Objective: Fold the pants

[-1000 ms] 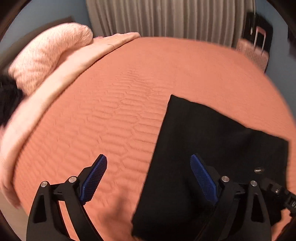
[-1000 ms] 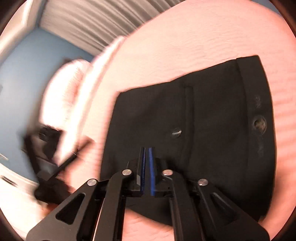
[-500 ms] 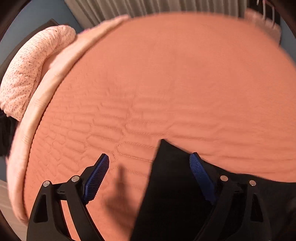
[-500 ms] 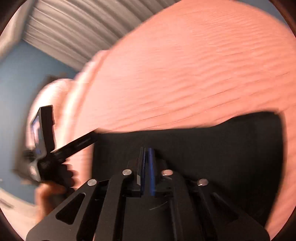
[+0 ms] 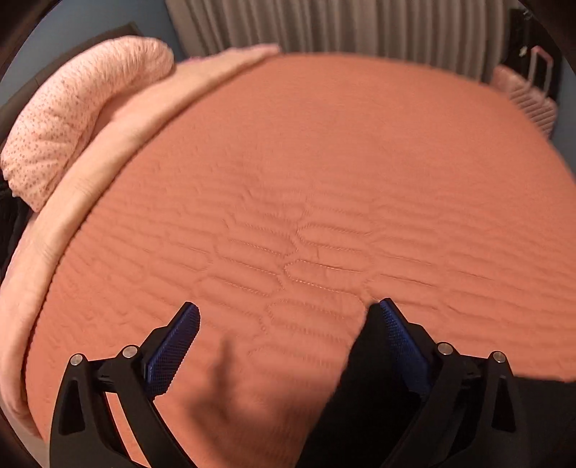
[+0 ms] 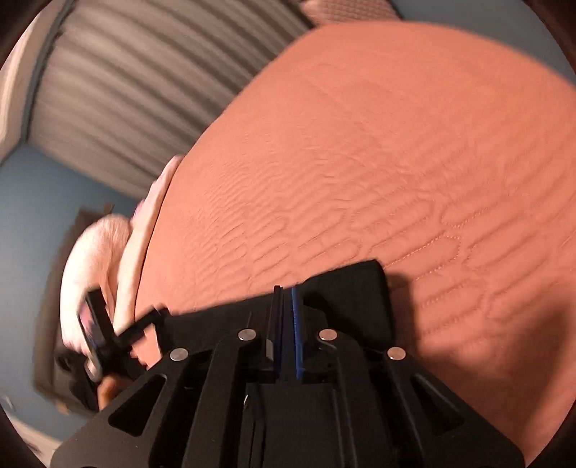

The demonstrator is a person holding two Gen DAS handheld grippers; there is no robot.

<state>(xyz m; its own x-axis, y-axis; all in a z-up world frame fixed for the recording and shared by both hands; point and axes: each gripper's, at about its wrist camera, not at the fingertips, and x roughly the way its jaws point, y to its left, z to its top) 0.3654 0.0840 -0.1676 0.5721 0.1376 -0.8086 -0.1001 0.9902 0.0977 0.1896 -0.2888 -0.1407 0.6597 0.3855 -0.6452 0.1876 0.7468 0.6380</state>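
The black pants (image 5: 360, 414) lie folded on the orange quilted bedspread (image 5: 306, 162); only their near edge shows at the bottom right of the left wrist view. My left gripper (image 5: 286, 316) is open and empty above the bedspread, its right finger over the pants' corner. In the right wrist view the pants (image 6: 342, 288) sit just behind my right gripper (image 6: 286, 291), whose jaws are pressed together with no cloth visibly between them. The left gripper (image 6: 108, 334) shows at the lower left there.
A pale pink pillow (image 5: 79, 115) and a folded pink blanket edge (image 5: 108, 151) run along the bed's left side. Grey curtains (image 5: 342, 28) hang behind the bed. A pink suitcase (image 5: 529, 97) stands at the far right.
Both grippers have pulled back toward the near edge and tilted up. The pants have slid to the bottom of both views. The jaws have not changed.
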